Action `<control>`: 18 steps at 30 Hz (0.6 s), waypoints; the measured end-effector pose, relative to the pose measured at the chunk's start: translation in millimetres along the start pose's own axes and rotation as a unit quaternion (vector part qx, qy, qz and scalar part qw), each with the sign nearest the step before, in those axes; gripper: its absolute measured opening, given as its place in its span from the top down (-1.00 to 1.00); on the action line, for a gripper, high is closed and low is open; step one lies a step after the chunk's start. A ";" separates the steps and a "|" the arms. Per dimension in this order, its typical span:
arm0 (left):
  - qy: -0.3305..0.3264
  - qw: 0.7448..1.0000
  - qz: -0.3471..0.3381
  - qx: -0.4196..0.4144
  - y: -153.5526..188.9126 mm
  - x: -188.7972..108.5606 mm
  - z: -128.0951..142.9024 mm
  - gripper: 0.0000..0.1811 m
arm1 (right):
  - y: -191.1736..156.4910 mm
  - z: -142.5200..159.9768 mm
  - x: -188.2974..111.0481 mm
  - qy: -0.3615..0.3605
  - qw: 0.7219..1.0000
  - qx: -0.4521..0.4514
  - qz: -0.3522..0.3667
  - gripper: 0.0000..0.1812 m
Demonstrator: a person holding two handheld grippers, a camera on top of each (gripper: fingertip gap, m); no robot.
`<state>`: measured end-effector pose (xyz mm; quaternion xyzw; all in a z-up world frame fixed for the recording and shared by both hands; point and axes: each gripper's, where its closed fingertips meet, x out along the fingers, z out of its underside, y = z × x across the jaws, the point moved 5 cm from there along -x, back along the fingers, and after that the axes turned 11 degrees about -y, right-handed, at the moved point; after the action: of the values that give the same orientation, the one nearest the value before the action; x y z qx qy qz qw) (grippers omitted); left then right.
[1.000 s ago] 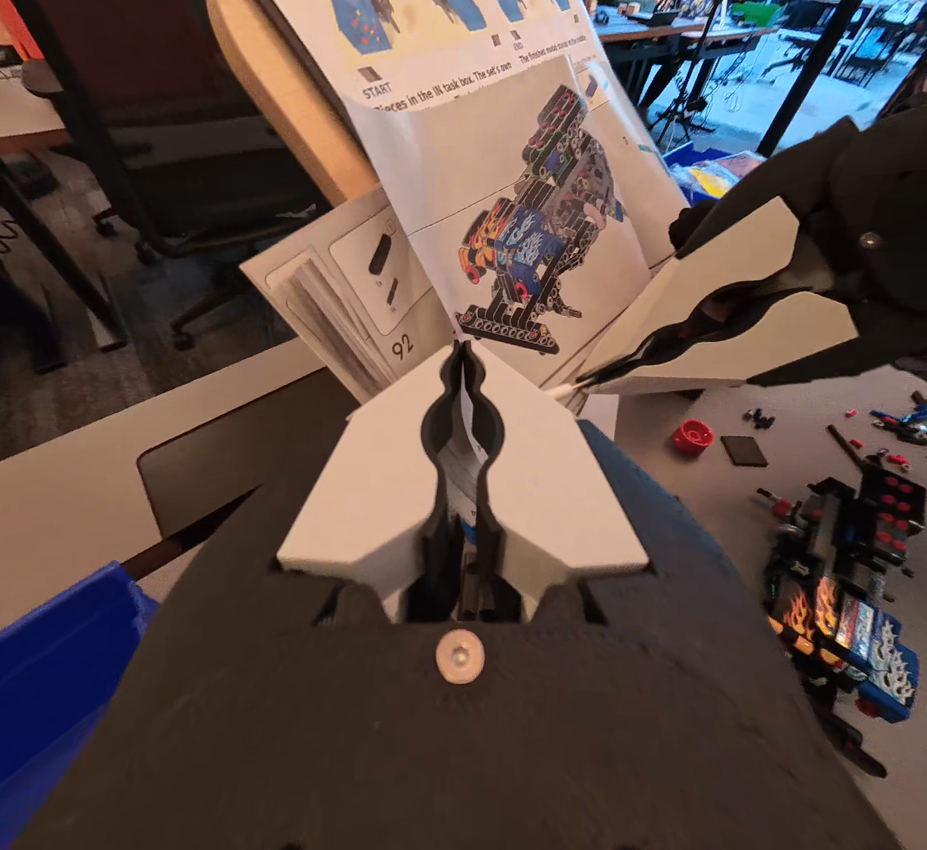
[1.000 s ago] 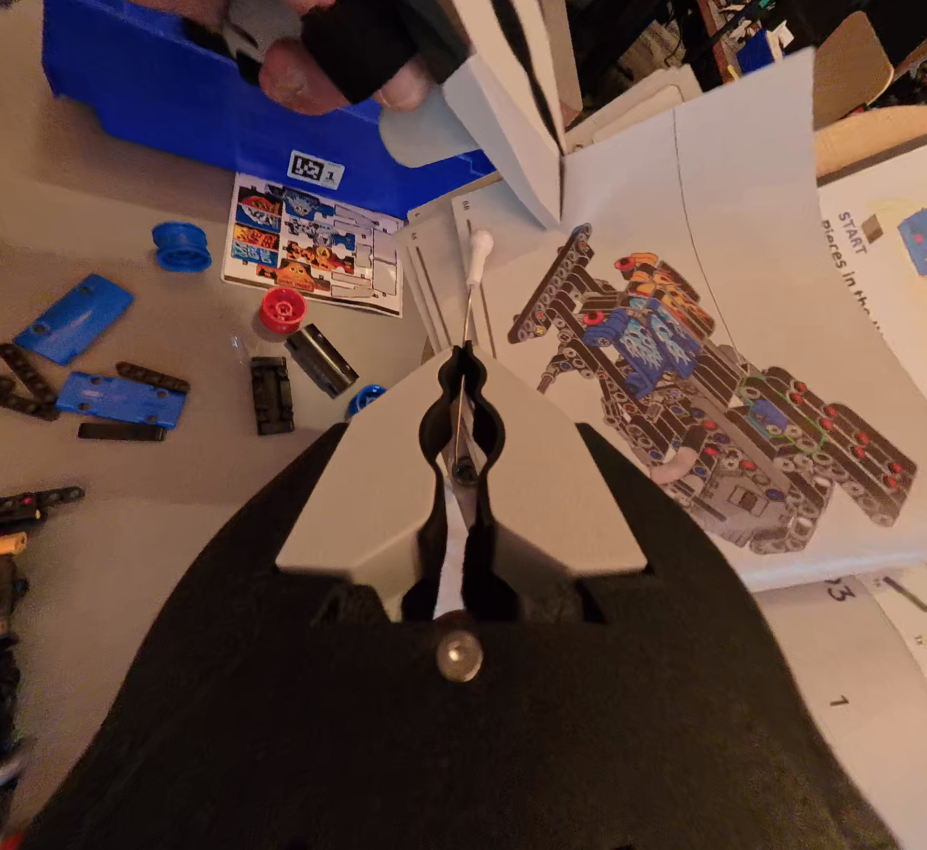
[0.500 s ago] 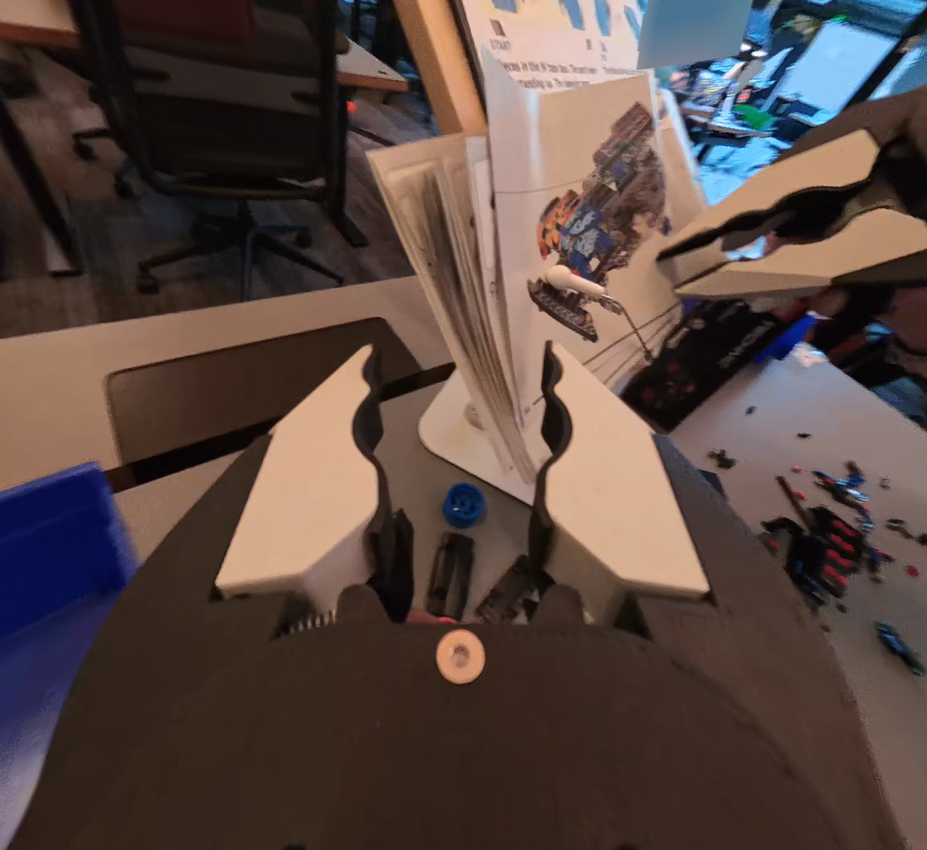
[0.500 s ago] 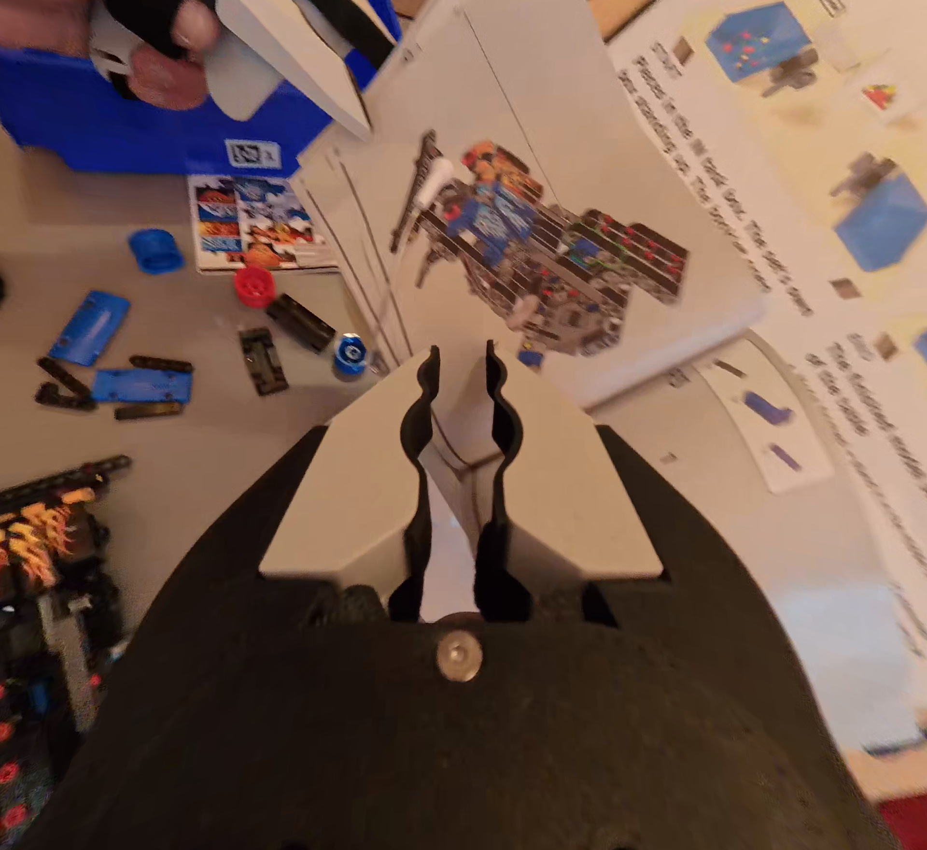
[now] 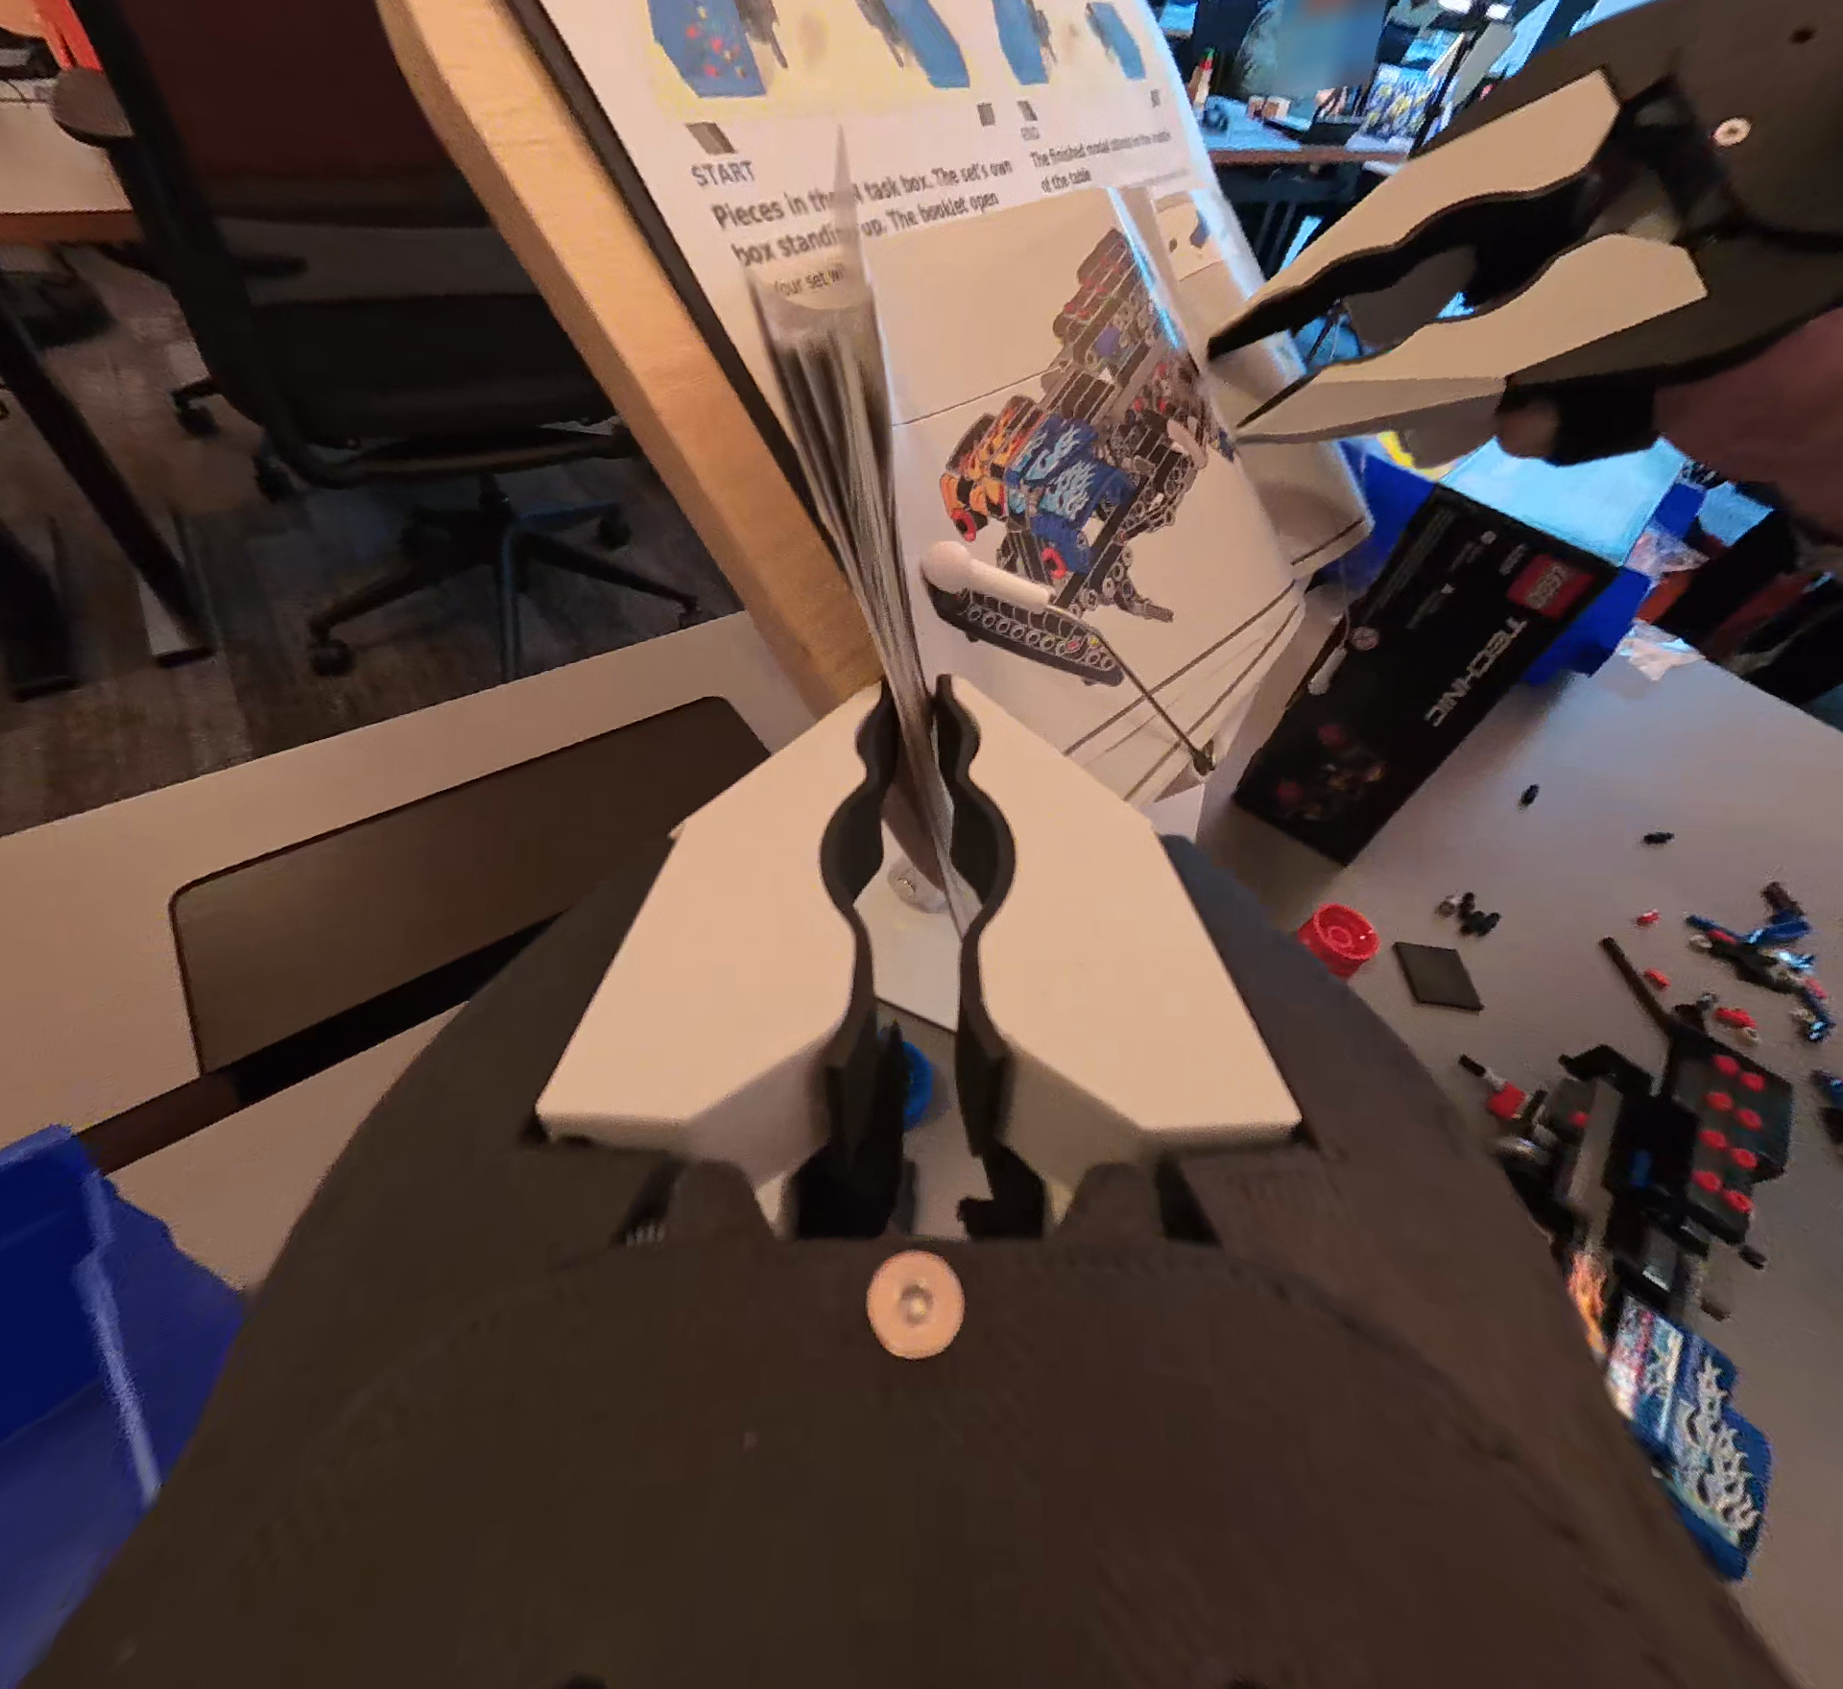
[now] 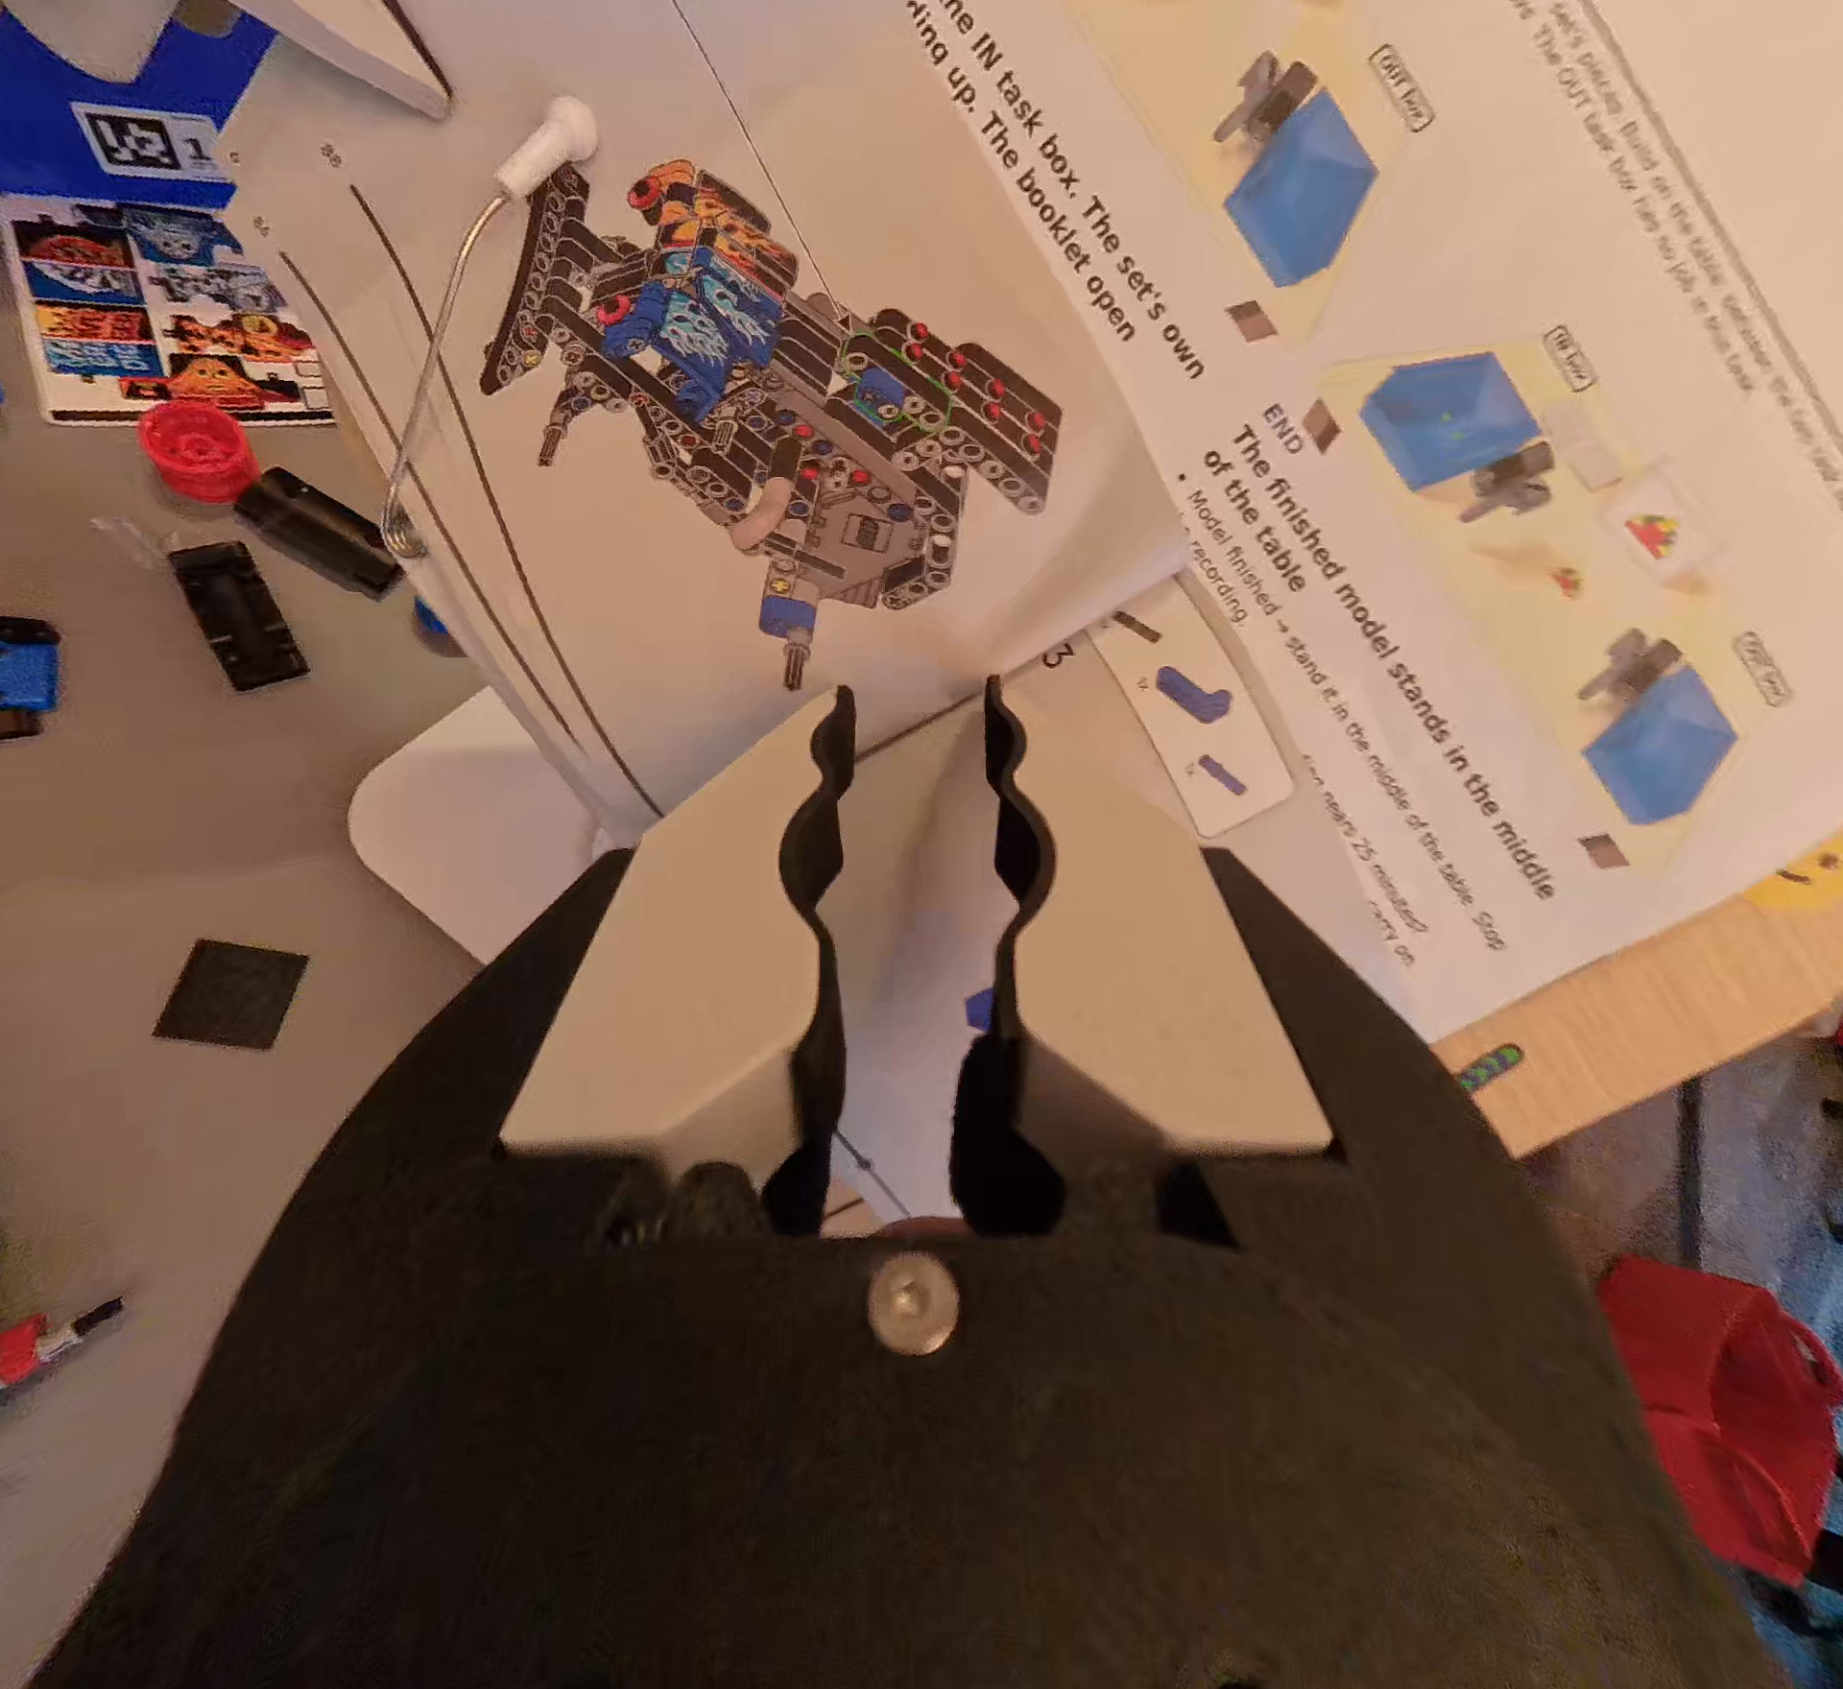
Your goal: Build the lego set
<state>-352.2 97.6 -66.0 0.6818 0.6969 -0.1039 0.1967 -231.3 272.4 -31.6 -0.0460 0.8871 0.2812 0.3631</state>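
While the instruction booklet (image 5: 1047, 405) stands propped on its white stand with a wire page holder (image 5: 982, 574) across the open page, I have the left gripper (image 5: 910, 694) clenched on the edge of a thick sheaf of its pages, so I judge this a page-turn rather than a building step. Going left to right in the left wrist view: a blue bin (image 5: 70, 1322) sits at the near left corner, the booklet and the big printed sheet (image 5: 848, 26) behind it fill the middle, the black set box (image 5: 1416, 684) stands just right of them, and the half-built lego model (image 5: 1675, 1173), black with red pins and flame stickers, lies on the near right. My right gripper (image 6: 916, 694) hovers released by the page's lower edge, holding nothing. Loose parts remain: a red wheel hub (image 5: 1341, 938), a black tile (image 5: 1436, 973), small pins, plus a sticker sheet (image 6: 160, 315) in the right wrist view, so I reckon much is left. All this sits on a pale grey table (image 5: 1346, 893); beyond are office chairs (image 5: 419, 405) and cluttered desks.
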 end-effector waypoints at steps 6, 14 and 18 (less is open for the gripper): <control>0.025 0.999 -0.020 0.001 2.8 0.8 2.4 0.94 | -29.8 0.0 2.9 -0.021 0.997 -0.067 -0.016 0.90; 0.040 0.999 -0.005 -0.006 5.4 -6.1 4.6 0.70 | -43.4 -13.1 24.6 -0.043 0.990 -0.131 0.033 1.00; 0.007 1.000 -0.028 0.002 3.9 -5.8 12.7 0.49 | -41.8 -12.5 25.8 -0.037 0.990 -0.131 0.022 1.00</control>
<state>-346.7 87.3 -74.5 0.6633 0.7167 -0.1056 0.1874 -245.9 233.9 -61.1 -0.0627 0.8294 0.4044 0.3804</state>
